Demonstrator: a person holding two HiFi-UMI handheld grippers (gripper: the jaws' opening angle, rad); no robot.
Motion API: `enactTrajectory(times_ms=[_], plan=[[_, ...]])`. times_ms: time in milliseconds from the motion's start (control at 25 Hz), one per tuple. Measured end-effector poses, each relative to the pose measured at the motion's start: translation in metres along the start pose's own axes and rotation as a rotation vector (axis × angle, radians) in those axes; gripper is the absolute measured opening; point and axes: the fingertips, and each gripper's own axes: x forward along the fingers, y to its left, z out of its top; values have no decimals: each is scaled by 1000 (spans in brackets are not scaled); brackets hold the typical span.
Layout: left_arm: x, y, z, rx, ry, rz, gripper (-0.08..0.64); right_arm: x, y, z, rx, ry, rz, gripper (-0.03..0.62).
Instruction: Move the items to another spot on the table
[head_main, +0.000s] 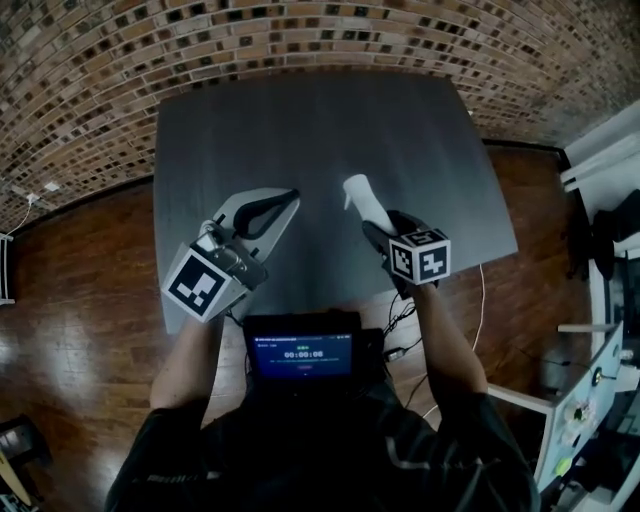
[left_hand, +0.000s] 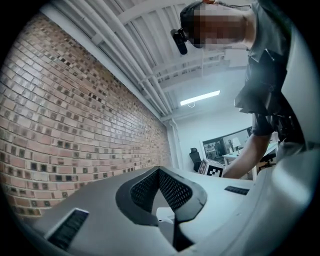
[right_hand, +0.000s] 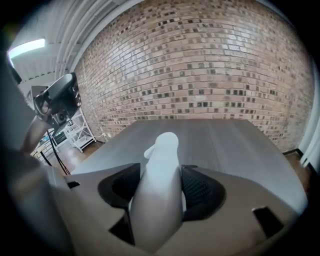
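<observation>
A white spray bottle (head_main: 360, 198) is held over the near middle of the dark grey table (head_main: 310, 120), nozzle pointing away from me. My right gripper (head_main: 384, 232) is shut on its body. In the right gripper view the bottle (right_hand: 161, 170) fills the gap between the black pads (right_hand: 200, 192) and hides the jaw tips. My left gripper (head_main: 288, 197) hovers to the left of the bottle, apart from it, jaws shut with nothing in them. In the left gripper view the left gripper (left_hand: 159, 171) points upward, its tips meeting in front of the brick wall.
The tabletop shows no other items. A small screen (head_main: 303, 355) sits at my chest by the near table edge, with cables (head_main: 400, 325) beside it. White furniture (head_main: 600, 170) stands at the right. A brick wall (right_hand: 200, 75) lies beyond the table, and a shelf rack (right_hand: 80, 132) stands left.
</observation>
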Motion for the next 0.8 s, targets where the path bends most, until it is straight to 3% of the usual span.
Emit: enactTrajectory(times_ms=[440, 640, 800], plan=[[48, -30, 9, -18, -52, -81, -3, -69, -46, 15, 18, -115, -77, 264], [99, -75, -1, -11, -19, -158, -3, -114, -95, 5, 40, -164, -115, 264], [147, -114, -5, -52, -1, -193, -3, -152, -145, -8, 67, -199, -138, 264]])
